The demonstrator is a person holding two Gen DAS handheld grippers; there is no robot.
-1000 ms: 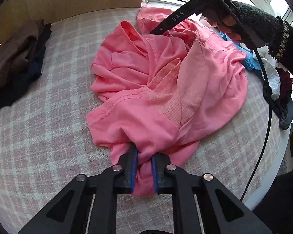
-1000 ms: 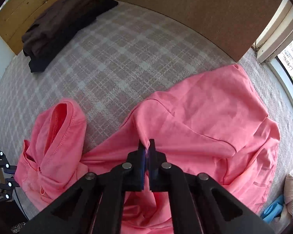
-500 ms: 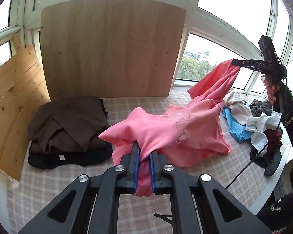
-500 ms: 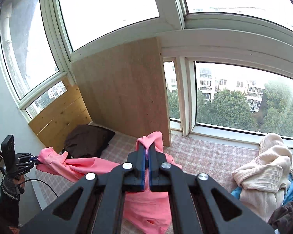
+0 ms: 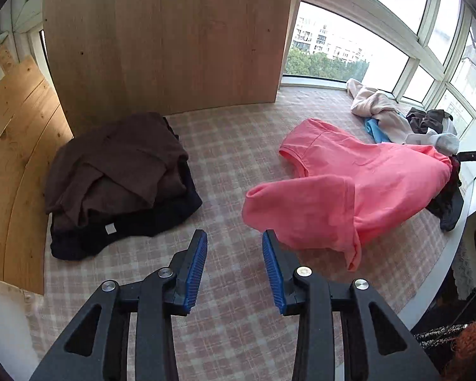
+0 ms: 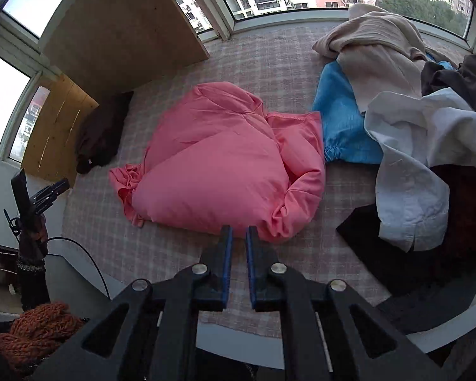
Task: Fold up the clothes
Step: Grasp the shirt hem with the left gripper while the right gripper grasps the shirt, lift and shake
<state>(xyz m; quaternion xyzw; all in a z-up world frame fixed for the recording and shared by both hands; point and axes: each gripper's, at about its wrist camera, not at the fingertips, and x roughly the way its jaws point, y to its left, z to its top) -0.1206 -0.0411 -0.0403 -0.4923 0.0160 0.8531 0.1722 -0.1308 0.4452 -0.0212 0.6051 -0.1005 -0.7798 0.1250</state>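
Observation:
The pink shirt (image 5: 365, 184) lies loosely bunched on the checked cloth surface (image 5: 238, 158), one sleeve still puffed up with air. In the right wrist view the pink shirt (image 6: 222, 165) is a rounded heap just beyond the fingertips. My left gripper (image 5: 234, 238) is held above the surface to the left of the shirt. Its jaws are opening, blue pads wide apart, with nothing between them. My right gripper (image 6: 239, 231) hovers at the shirt's near edge. Its jaws are opening too, a narrow gap showing between the pads with no cloth in it.
A folded brown and dark pile (image 5: 117, 165) sits at the left by wooden boards (image 5: 168, 38). Unfolded clothes are heaped at the right: beige (image 6: 374, 47), blue (image 6: 342, 127), white (image 6: 412, 158) and dark (image 6: 428, 254). Windows ring the surface. An orange knitted sleeve (image 6: 41, 320) shows low left.
Both grippers held the pink shirt up in the air and have let it go. It has dropped onto the surface, and both pairs of jaws have parted.

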